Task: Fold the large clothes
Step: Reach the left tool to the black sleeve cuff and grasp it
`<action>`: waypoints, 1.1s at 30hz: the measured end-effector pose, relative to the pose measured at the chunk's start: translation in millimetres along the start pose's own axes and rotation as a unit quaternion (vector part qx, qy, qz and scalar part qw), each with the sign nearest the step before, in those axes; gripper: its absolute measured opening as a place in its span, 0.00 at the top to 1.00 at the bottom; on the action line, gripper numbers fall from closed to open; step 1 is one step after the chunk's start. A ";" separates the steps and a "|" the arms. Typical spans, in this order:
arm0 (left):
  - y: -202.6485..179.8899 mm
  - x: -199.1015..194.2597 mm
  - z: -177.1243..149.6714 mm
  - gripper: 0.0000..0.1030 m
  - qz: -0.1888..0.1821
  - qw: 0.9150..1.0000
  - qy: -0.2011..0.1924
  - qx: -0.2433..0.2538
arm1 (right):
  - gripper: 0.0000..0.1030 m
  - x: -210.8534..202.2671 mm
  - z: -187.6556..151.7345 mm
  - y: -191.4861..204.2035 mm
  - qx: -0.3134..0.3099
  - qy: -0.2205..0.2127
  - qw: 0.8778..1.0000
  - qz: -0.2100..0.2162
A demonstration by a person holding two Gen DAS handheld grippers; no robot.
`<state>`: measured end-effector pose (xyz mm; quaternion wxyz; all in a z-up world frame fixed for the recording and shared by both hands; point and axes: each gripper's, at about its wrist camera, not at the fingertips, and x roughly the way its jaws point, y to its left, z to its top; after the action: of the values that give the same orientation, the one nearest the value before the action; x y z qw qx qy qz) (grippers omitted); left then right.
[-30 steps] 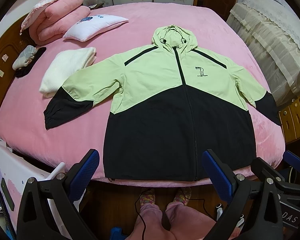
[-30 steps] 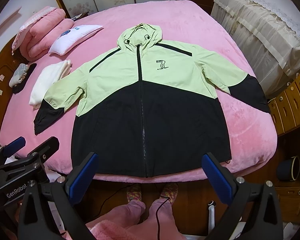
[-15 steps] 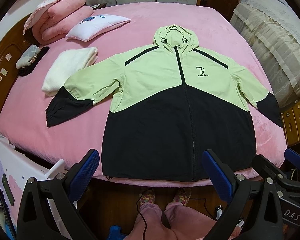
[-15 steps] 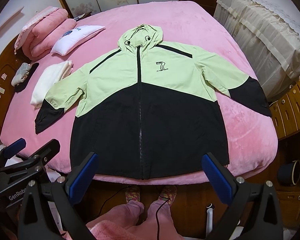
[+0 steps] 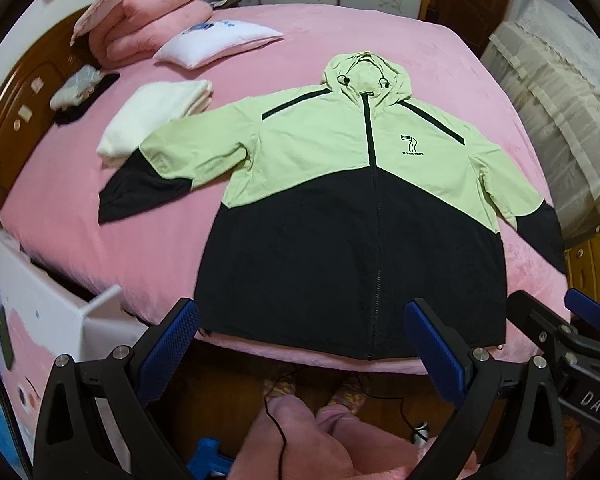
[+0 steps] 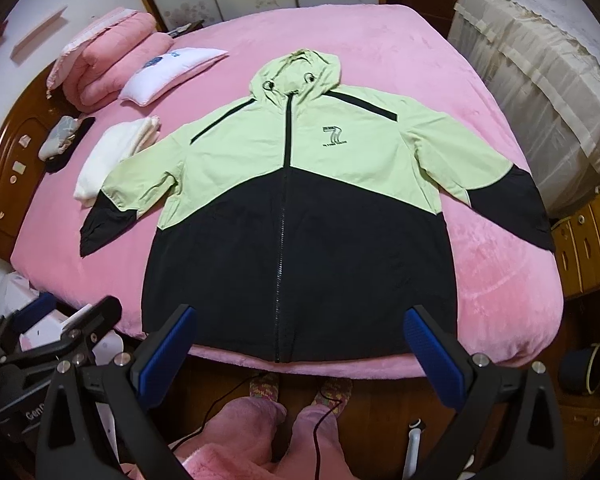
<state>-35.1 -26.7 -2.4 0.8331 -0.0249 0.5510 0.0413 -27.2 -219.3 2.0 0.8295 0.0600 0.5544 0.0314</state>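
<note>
- The left gripper [image 5: 300,344] hangs above the near edge of the bed, its blue-padded jaws spread wide with nothing between them; one blue pad [image 5: 168,344] sits over the jacket's near left hem corner.
- The right gripper [image 6: 300,348] hangs beside it at the same edge, jaws likewise wide apart and holding nothing, its pads framing the jacket's hem from above.
- Each gripper shows at the edge of the other's view: the right one at the far right of the left wrist view, the left one at the lower left of the right wrist view.
- The jacket [image 5: 352,216], light green above and black below, lies flat and face up on the pink bed [image 5: 172,248], zipped shut, hood [image 5: 366,70] pointing away from the grippers, hem at the near edge.
- Both sleeves are spread outward; the black cuff of the sleeve [image 6: 512,204] on the right side of the jacket reaches the bed's side edge.
- A folded white towel [image 5: 156,120] lies just beyond the other sleeve, its near end tucked under the sleeve.
- Farther from the jacket, toward the wooden headboard [image 6: 8,176], sit a white pillow [image 5: 220,42], a folded pink quilt [image 5: 148,12] and a small bundle of cloth [image 5: 76,88].
- A covered piece of furniture [image 6: 540,92] stands past the bed on the jacket's right side.
- Below the hem, the person's pink-clad legs [image 6: 268,432] and patterned slippers [image 6: 300,390] stand on the floor.
</note>
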 end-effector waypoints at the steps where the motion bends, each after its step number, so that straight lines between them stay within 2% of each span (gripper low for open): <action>1: 1.3 1.2 -2.1 0.01 -0.002 1.000 0.003 -0.006 | 0.00 0.3 0.3 -0.3 -0.003 -0.002 1.000 0.005; 6: 13.5 11.9 -9.7 0.01 0.001 0.999 0.033 -0.035 | 0.00 8.1 2.0 7.3 -0.023 0.001 1.000 0.020; 10: 38.2 29.3 -17.3 0.01 -0.010 0.995 0.066 -0.075 | 0.00 14.8 3.6 30.8 -0.073 -0.005 0.997 0.006; 13: 65.8 48.4 -24.9 0.01 -0.034 0.988 0.092 -0.117 | 0.00 27.3 -0.3 52.8 -0.115 0.002 0.993 -0.001; 16: 99.2 75.6 -34.6 0.01 -0.060 0.978 0.120 -0.159 | 0.00 42.0 -5.6 72.7 -0.144 0.010 0.989 0.000; 20: 149.6 114.8 -33.3 0.01 -0.078 0.958 0.174 -0.213 | 0.00 67.6 -2.1 105.3 -0.159 0.039 0.986 -0.013; 22: 178.1 129.2 -24.4 0.01 -0.095 0.950 0.179 -0.237 | 0.00 78.1 3.7 121.3 -0.160 0.045 0.986 -0.024; 25: 220.9 152.6 -1.8 0.01 -0.104 0.943 0.181 -0.260 | 0.00 101.6 16.1 151.1 -0.152 0.064 0.986 -0.037; 26: 237.3 160.9 7.4 0.01 -0.105 0.937 0.188 -0.276 | 0.00 110.2 20.2 159.8 -0.146 0.076 0.986 -0.035; 28: 270.6 177.0 24.8 0.01 -0.119 0.920 0.193 -0.318 | 0.00 132.0 33.1 175.9 -0.108 0.113 0.987 -0.033; 30: 306.1 195.9 41.4 0.01 -0.133 0.901 0.193 -0.366 | 0.00 152.4 50.2 186.1 -0.033 0.142 0.989 -0.031; 33: 348.6 223.1 61.8 0.01 -0.123 0.876 0.193 -0.425 | 0.00 173.3 68.4 197.0 0.066 0.168 0.983 -0.036</action>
<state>74.8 334.9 -182.2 0.6175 -0.4521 0.6227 0.1632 105.2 -7.9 -104.3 0.7192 0.0881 0.6887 -0.0254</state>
